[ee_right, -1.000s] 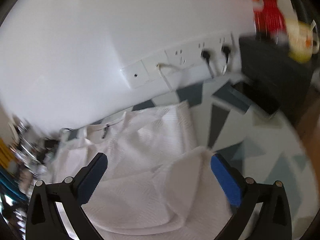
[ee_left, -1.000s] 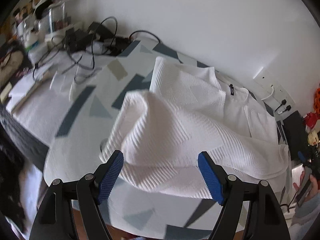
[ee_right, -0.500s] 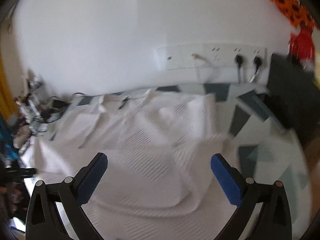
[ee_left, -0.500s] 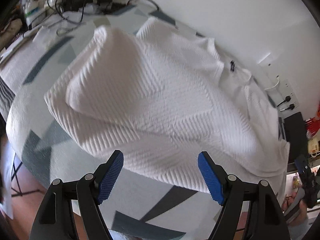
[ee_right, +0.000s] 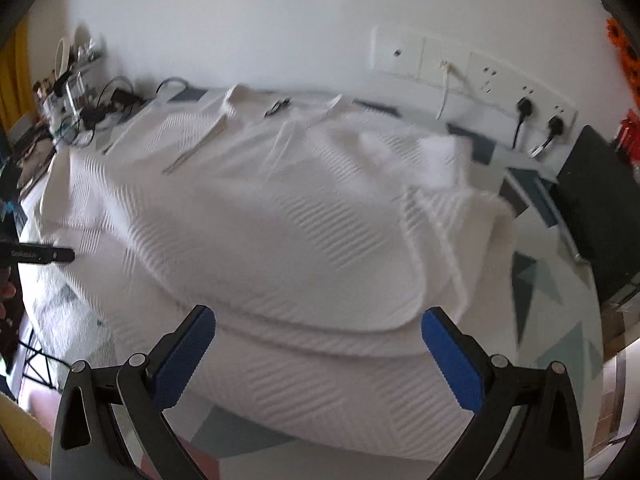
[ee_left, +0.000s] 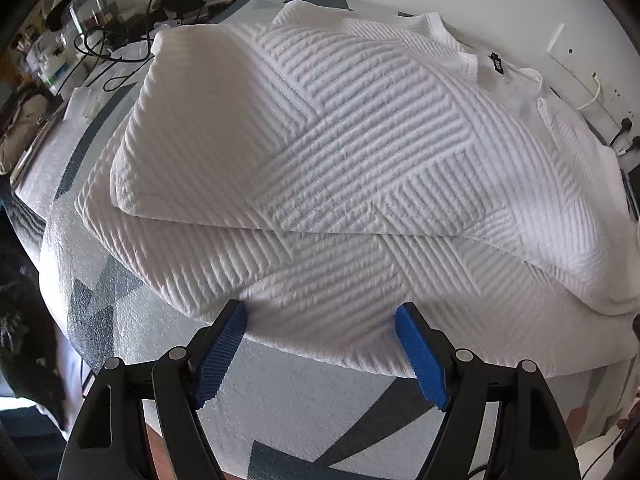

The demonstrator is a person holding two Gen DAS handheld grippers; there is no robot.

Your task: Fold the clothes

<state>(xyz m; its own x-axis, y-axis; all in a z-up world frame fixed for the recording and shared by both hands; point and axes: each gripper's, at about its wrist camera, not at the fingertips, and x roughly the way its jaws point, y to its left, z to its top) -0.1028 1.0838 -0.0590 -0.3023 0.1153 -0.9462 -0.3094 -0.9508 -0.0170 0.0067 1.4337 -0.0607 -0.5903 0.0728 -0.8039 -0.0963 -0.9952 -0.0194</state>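
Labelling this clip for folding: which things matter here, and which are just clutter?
Job:
white ribbed knit top
left tool, open
right tool, open

Lying about:
tangled black cables
white wall sockets
black box
patterned tablecloth

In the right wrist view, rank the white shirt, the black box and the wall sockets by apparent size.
1. white shirt
2. black box
3. wall sockets
The box sits nearer the camera, so the last two are unsure.

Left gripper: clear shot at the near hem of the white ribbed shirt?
Probably yes. The left gripper is open, its blue pads at the near hem of the white ribbed shirt, which lies on the patterned tablecloth. Nothing sits between them.
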